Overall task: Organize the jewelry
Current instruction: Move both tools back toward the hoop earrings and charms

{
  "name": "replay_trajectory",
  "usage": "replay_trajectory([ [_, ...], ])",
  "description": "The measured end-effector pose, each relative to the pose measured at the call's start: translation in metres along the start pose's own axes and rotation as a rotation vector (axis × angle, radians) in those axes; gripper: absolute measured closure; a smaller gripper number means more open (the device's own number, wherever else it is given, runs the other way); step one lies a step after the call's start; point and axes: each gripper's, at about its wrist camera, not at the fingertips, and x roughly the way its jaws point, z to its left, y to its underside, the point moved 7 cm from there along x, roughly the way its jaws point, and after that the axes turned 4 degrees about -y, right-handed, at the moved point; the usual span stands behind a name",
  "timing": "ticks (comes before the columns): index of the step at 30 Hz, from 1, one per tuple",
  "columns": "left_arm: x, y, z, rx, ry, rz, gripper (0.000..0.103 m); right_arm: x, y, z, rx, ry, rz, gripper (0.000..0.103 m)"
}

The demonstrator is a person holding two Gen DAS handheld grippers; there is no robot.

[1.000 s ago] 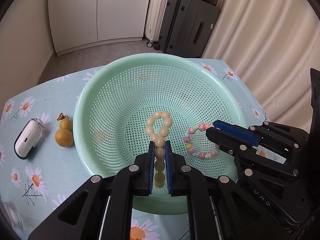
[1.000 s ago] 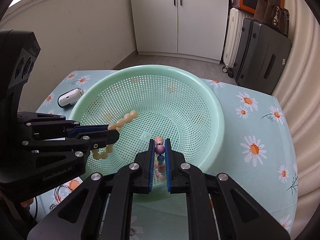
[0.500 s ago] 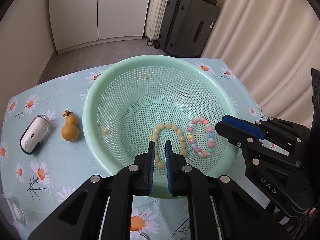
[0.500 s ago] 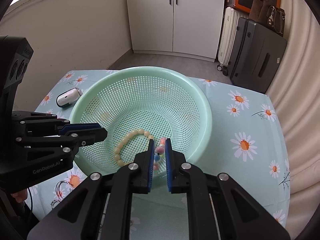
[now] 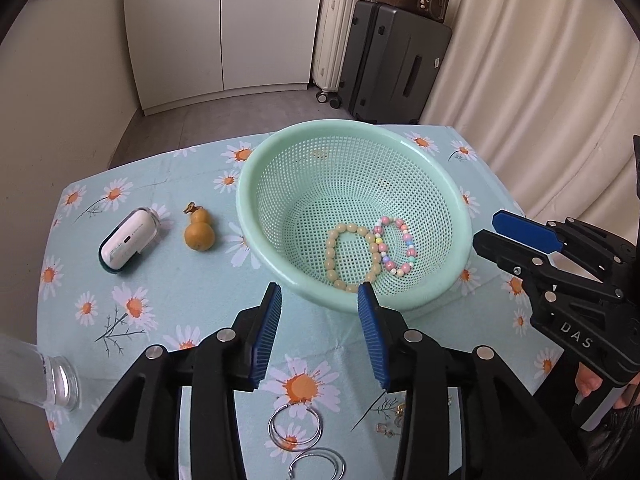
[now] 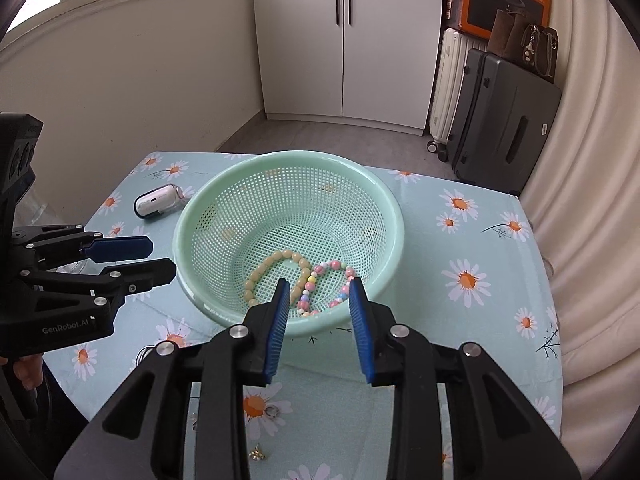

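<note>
Daisy-print tablecloth (image 5: 168, 280) under green basket (image 5: 460, 216); white cupboard (image 6: 344, 40) behind; both tools spread, empty.

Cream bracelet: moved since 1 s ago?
Yes. The cream bracelet dropped from the left gripper onto the basket floor, beside the pastel bracelet.

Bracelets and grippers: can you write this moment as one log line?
left gripper: open, empty | right gripper: open, empty | cream bracelet, pastel bracelet: in green basket | hoop earrings: on table
</note>
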Motion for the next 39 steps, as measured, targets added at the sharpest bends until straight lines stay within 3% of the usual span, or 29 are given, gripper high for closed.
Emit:
replay_trajectory([
  [11,-0.009,0.068,0.012,-0.006,-0.048,0.06,0.061,-0.021,0.046,0.025,-0.022,-0.009,0.034,0.071],
  [19,0.014,0.113,0.013,-0.003,-0.061,0.144,0.06,-0.01,0.101,0.04,-0.029,-0.034,0.128,0.071],
  [24,0.024,0.123,0.012,0.001,-0.058,0.168,0.059,0.0,0.119,0.044,-0.04,-0.046,0.165,0.071],
  [32,0.03,0.125,0.015,-0.001,-0.054,0.158,0.047,0.011,0.139,0.044,0.008,-0.09,0.199,0.071],
  [35,0.034,0.125,0.009,0.016,-0.044,0.146,0.038,0.015,0.143,0.045,0.019,-0.097,0.203,0.071],
  [39,0.036,0.128,0.002,0.08,-0.087,0.125,0.034,0.019,0.147,0.045,0.018,-0.094,0.202,0.071],
])
